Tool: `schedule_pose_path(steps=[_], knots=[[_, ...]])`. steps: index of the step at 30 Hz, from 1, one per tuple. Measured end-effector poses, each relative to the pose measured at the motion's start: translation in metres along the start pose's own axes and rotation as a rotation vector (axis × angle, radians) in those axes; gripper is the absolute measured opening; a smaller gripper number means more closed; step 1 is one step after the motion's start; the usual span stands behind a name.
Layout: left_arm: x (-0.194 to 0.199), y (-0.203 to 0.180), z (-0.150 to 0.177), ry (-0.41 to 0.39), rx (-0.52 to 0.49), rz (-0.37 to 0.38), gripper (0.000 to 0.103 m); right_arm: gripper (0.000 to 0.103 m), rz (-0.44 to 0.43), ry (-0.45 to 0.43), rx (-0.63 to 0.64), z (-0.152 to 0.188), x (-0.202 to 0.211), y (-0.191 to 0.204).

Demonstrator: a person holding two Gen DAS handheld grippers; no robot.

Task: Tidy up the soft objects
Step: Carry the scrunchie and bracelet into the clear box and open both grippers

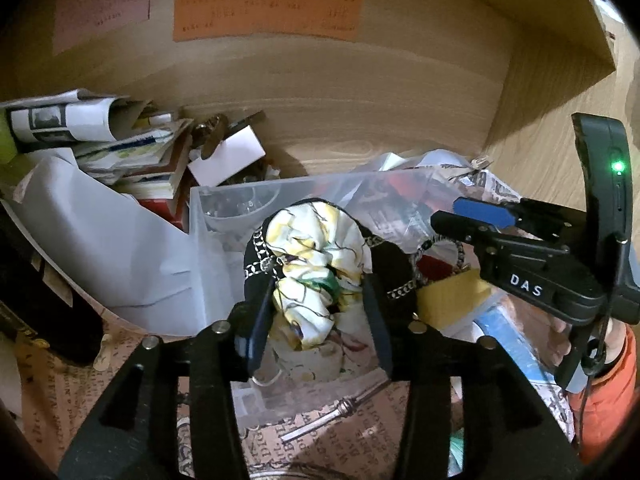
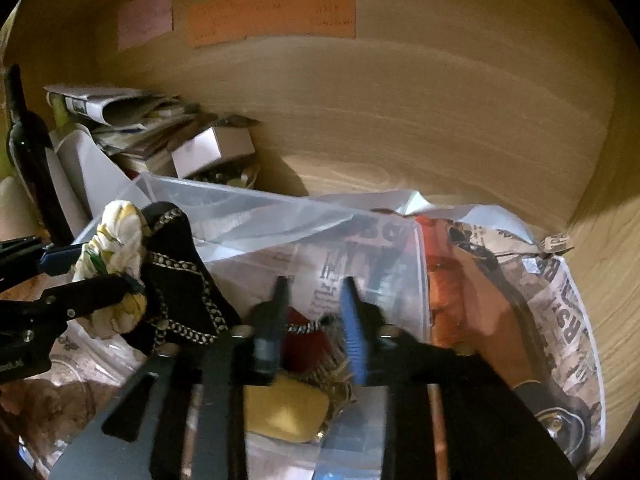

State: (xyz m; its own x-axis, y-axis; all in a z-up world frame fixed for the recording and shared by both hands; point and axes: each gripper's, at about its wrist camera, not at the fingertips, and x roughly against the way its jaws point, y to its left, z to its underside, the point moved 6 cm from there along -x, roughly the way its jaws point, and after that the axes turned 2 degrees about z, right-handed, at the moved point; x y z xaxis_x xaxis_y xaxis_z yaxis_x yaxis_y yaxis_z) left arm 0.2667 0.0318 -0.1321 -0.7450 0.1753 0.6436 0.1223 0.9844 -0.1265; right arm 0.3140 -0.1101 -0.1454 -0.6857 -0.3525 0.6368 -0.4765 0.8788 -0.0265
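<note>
The left tongs (image 1: 320, 300) are clamped on a bunched white-and-yellow patterned cloth (image 1: 316, 264), one finger pressing each side of the bundle. A black fabric with a chain print (image 1: 384, 264) wraps behind the cloth and hangs with it. In the left wrist view the bundle sits at the centre, held above the near edge of a clear plastic bin (image 1: 224, 208) whose rim runs from nine o'clock toward two o'clock.

The right tongs (image 2: 314, 320) stand apart, gripping nothing, their blue-padded finger (image 2: 354, 332) blurred. They hover over the bin's contents: a red item (image 2: 302, 348) lies between the fingers, and a yellow sponge-like block (image 2: 284, 412) at six o'clock. In that same view the held cloth appears at nine o'clock.

Newsprint paper (image 2: 560, 308) lines the bin toward three o'clock. A pile of folded papers and booklets (image 1: 120, 140) rests at ten o'clock against the wooden back wall (image 1: 360, 100), where coloured notes (image 1: 266, 12) are stuck at twelve o'clock.
</note>
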Motion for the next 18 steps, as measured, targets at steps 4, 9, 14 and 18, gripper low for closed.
schedule_pose_path(steps=[4,9,14,18], knots=[[0.016,-0.004,-0.002,-0.031,-0.003,0.01,0.054,0.043,0.016,-0.044,0.018,-0.005,0.016,0.002],[0.045,-0.012,-0.005,-0.087,-0.015,0.032,0.061,0.061,-0.006,-0.104,0.022,-0.009,0.046,0.006],[0.072,-0.022,-0.003,-0.137,-0.043,0.042,0.073,0.075,-0.04,-0.16,0.025,-0.007,0.078,0.015],[0.089,-0.028,0.006,-0.148,-0.06,0.052,0.085,0.081,-0.052,-0.183,0.047,0.003,0.099,0.025]])
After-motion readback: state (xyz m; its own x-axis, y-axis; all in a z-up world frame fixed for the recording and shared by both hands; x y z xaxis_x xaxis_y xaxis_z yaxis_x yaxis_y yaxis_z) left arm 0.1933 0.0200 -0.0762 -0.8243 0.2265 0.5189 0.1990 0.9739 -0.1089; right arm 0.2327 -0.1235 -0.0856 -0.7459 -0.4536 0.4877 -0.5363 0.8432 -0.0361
